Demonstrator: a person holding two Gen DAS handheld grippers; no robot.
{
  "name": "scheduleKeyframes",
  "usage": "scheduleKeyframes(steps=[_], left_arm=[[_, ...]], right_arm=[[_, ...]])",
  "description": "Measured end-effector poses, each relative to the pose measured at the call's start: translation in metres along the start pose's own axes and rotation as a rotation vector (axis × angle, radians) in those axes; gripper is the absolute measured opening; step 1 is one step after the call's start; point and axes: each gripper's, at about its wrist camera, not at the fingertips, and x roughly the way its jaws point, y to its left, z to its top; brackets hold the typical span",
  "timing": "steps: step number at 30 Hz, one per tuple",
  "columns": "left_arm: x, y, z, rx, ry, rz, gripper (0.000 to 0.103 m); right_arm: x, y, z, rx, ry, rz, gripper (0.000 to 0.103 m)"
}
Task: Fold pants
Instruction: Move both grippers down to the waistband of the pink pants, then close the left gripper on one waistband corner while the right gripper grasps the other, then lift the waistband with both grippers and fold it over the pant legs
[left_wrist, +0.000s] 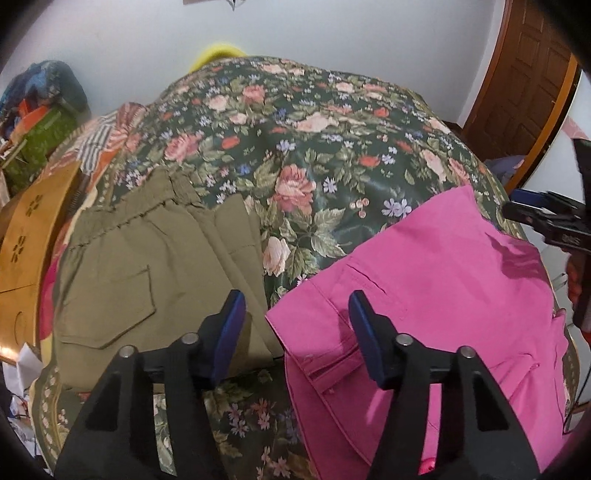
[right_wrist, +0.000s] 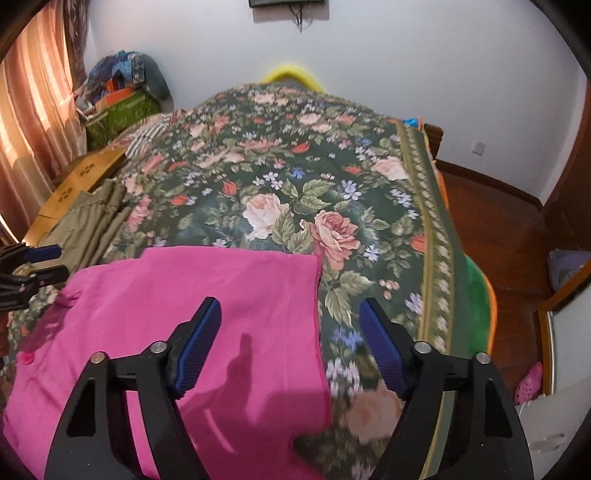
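A bed covered in a dark green floral bedspread (right_wrist: 295, 177) carries everything. In the right wrist view its right border, a leaf-patterned band, runs from about 1 o'clock down to 5 o'clock, and beyond it lies wooden floor (right_wrist: 491, 229). A broad stretch of bare bedspread spreads from the centre up to 12 o'clock, where a white wall (right_wrist: 406, 55) stands behind it. At 9 to 10 o'clock a wooden board (right_wrist: 79, 177) lies along the left edge of the bed, with a curtain (right_wrist: 33, 110) beyond.

The pink pants (right_wrist: 207, 295) lie flat on the near part of the bed, filling the lower left of the right wrist view; their far edge runs straight across at mid-height and their right edge drops toward 6 o'clock. In the left wrist view the pink pants (left_wrist: 443, 280) fill the lower right, showing a waistband with belt loops near 6 o'clock and a pocket slit above it. A folded olive-green garment (left_wrist: 147, 266) with a gathered waist and a flap pocket lies at 8 to 9 o'clock, just beside the pink cloth.

The left hand-held gripper (left_wrist: 297, 332) hangs above the gap between the two garments, jaws spread apart, holding nothing. The right hand-held gripper (right_wrist: 290, 343) hangs above the right edge of the pink pants, jaws likewise wide and empty.
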Motion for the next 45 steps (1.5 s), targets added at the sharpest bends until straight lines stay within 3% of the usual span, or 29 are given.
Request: scheduleKeyframes(steps=[4, 8, 10, 13, 18, 20, 22, 28, 35, 45], left_arm=[[0.008, 0.001, 0.000, -0.001, 0.024, -0.026, 0.046], [0.016, 0.005, -0.003, -0.012, 0.049, -0.049, 0.044], [0.021, 0.007, -0.005, -0.019, 0.062, -0.046, 0.044], [0.028, 0.012, -0.007, -0.036, 0.077, -0.052, 0.044], [0.033, 0.015, -0.007, -0.064, 0.086, -0.077, 0.040], [0.033, 0.016, -0.008, -0.063, 0.086, -0.062, 0.034], [0.032, 0.017, -0.009, -0.069, 0.092, -0.072, 0.020], [0.027, 0.016, -0.011, -0.065, 0.099, -0.077, 0.008], [0.003, 0.010, 0.004, -0.049, 0.026, -0.049, 0.005], [-0.054, 0.007, 0.061, -0.001, -0.154, 0.000, 0.005]], right_arm=[[0.027, -0.007, 0.009, -0.008, 0.041, 0.027, 0.059], [0.049, -0.016, 0.015, 0.009, 0.078, 0.055, 0.057], [0.057, -0.018, 0.015, 0.018, 0.095, 0.068, 0.049], [0.065, -0.017, 0.015, 0.014, 0.099, 0.073, 0.047], [0.063, -0.015, 0.014, -0.005, 0.071, 0.092, 0.021], [0.064, -0.014, 0.016, -0.005, 0.069, 0.110, 0.013], [0.064, -0.013, 0.016, -0.009, 0.066, 0.117, 0.011], [0.055, -0.014, 0.018, 0.007, 0.038, 0.133, 0.009], [0.023, -0.015, 0.025, 0.002, -0.033, 0.122, 0.008], [-0.030, -0.015, 0.059, 0.000, -0.181, 0.073, 0.007]])
